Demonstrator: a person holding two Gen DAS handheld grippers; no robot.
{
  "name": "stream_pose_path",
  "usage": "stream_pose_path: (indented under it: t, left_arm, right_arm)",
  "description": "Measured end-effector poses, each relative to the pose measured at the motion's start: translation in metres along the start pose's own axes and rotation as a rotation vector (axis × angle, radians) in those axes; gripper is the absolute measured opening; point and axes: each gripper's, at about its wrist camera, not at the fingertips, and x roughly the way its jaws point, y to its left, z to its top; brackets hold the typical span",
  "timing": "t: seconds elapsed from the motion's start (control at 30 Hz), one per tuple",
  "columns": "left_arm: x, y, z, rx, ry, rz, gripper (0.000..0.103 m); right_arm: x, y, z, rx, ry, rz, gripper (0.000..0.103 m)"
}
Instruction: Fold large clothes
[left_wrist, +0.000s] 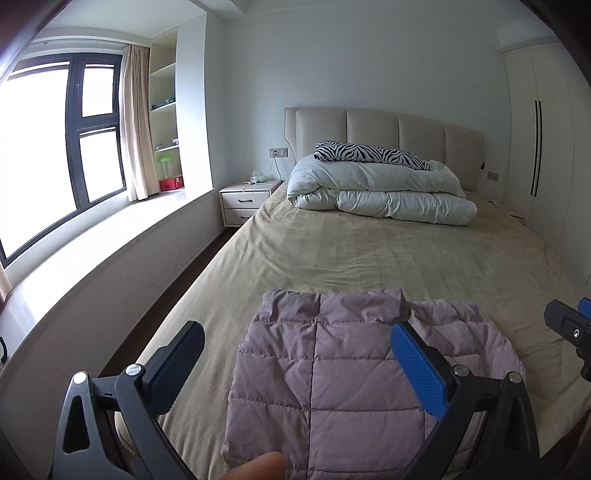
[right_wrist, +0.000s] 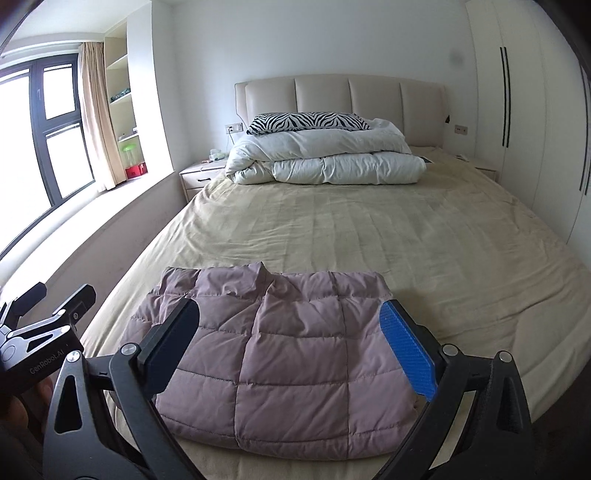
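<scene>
jacket (right_wrist: 288, 354) on bed (right_wrist: 369, 229) foot | duvet (right_wrist: 325, 158) at headboard | nightstand (right_wrist: 195, 181) left

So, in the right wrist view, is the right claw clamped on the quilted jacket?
No. The right claw stands wide open above the folded quilted jacket, which lies flat on the bed with neither pad pressing it.

One folded quilted jacket (right_wrist: 288, 350) lies below the jaws. Beyond them: one duvet (right_wrist: 325, 158), one zebra pillow (right_wrist: 306, 122), one nightstand (left_wrist: 247, 201).
</scene>
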Motion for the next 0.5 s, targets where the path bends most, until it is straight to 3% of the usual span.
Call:
stream_pose_path:
  t: [0.2, 0.5]
  left_arm:
    - [0.026, -0.004, -0.026, 0.011, 0.158, -0.067, 0.103]
    - [0.042, -0.001, -0.040, 0.022, 0.216, -0.035, 0.103]
  right_arm:
    - [0.013, 0.002, -0.019, 0.008, 0.085, -0.049, 0.100]
    - [0.036, 0.004, -0.039, -0.002, 0.170, -0.050, 0.100]
